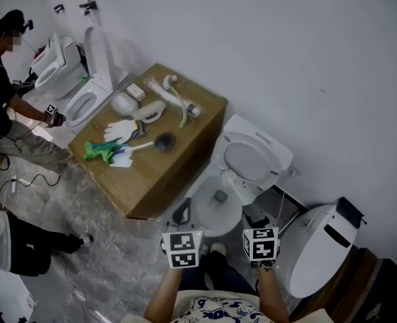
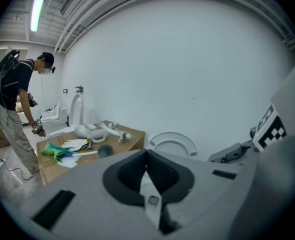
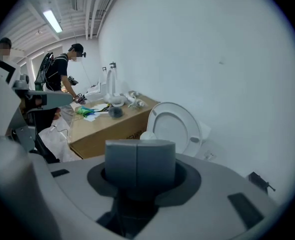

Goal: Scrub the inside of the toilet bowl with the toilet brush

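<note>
Notably, the toilet brush (image 1: 151, 144) lay flat on the cardboard box (image 1: 185, 113), close to the long edge facing the toilet bowl (image 1: 208, 215). Its dark head pointed toward that edge, and its handle ran back toward the box's opposite edge. Both grippers were held low in front of the bowl. The left gripper (image 2: 146, 153) and the right gripper (image 3: 137, 146) each had their jaws pressed together on nothing. The brush lay forward and left of both, nearer the left gripper.
</note>
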